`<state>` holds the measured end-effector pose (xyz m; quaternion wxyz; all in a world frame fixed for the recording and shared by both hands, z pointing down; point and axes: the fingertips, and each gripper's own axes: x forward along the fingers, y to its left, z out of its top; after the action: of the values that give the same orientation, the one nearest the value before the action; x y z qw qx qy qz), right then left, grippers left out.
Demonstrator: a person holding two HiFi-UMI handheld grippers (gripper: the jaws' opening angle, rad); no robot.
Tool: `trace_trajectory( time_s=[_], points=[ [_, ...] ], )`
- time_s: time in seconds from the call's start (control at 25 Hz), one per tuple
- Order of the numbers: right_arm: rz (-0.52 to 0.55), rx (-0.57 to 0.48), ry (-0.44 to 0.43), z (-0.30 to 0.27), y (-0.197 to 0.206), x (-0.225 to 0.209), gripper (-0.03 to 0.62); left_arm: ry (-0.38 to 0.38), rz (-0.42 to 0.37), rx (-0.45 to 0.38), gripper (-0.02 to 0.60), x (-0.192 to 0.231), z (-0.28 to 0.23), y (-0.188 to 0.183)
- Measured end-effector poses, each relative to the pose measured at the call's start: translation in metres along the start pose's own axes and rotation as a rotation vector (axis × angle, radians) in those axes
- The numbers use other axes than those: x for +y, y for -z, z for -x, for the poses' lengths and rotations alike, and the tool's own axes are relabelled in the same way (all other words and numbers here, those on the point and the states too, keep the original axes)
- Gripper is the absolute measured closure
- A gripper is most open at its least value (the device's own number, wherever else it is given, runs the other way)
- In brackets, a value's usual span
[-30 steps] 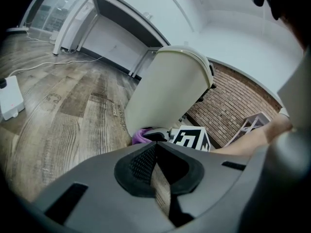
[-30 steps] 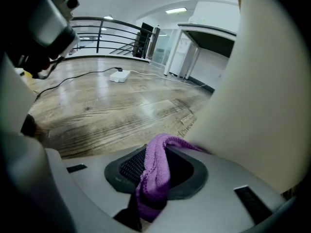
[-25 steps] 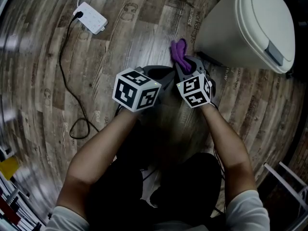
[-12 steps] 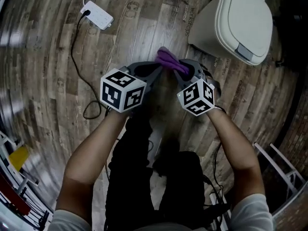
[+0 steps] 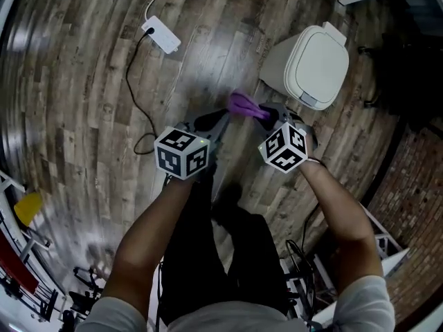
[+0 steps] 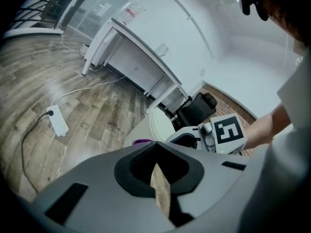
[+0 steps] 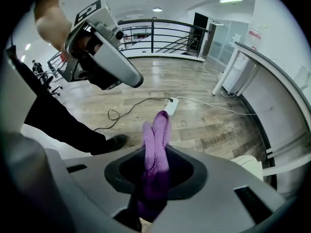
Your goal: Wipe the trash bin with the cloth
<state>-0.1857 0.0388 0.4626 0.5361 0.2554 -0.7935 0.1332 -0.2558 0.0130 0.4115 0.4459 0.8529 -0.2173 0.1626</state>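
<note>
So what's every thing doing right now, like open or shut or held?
trash bin, upright on the floor, lid shut.
purple cloth, pinched in the right gripper.
right gripper, shut on the purple cloth.
left gripper, shut, holding nothing.
power strip, flat on the floor, black cable plugged in.

Trash bin [image 5: 308, 66] — cream plastic, upright, lid shut, grey tab at the lid's front edge. Cloth [image 5: 243, 105] — purple, fuzzy, folded into a narrow strip, pinched between the jaws of the right gripper [image 5: 259, 111], folded end sticking out. It is near the bin, not touching.
</note>
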Motion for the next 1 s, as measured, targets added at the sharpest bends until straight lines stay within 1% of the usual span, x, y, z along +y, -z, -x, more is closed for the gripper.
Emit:
trace_trajectory(
  time_s=[0.12, 0.24, 0.48, 0.6, 0.76, 0.88, 1.0],
  points=[
    [0.04, 0.035, -0.032, 0.011, -0.017, -0.009, 0.488, 0.006, 0.048, -0.047, 0.578, -0.003, 0.01, -0.019],
    [0.066, 0.072, -0.04, 0.013, -0.032, -0.026, 0.488, 0.01, 0.105, -0.072, 0.578, 0.001, 0.014, -0.031],
    [0.077, 0.144, -0.064, 0.006, -0.046, -0.072, 0.488, 0.015, 0.152, -0.084, 0.578, 0.011, 0.013, -0.051],
    [0.099, 0.184, -0.068, -0.001, -0.041, -0.102, 0.488, 0.01, 0.148, -0.082, 0.578, 0.016, 0.005, -0.056],
    [0.139, 0.241, -0.069, -0.009, -0.023, -0.148, 0.488, -0.004, 0.142, -0.085, 0.578, 0.017, -0.016, -0.063],
    [0.16, 0.256, -0.104, -0.022, -0.017, -0.178, 0.488, -0.049, 0.154, -0.11, 0.578, 0.017, -0.038, -0.063],
    [0.166, 0.278, -0.143, -0.032, -0.007, -0.2, 0.488, -0.09, 0.187, -0.153, 0.578, 0.013, -0.064, -0.06]
  ],
)
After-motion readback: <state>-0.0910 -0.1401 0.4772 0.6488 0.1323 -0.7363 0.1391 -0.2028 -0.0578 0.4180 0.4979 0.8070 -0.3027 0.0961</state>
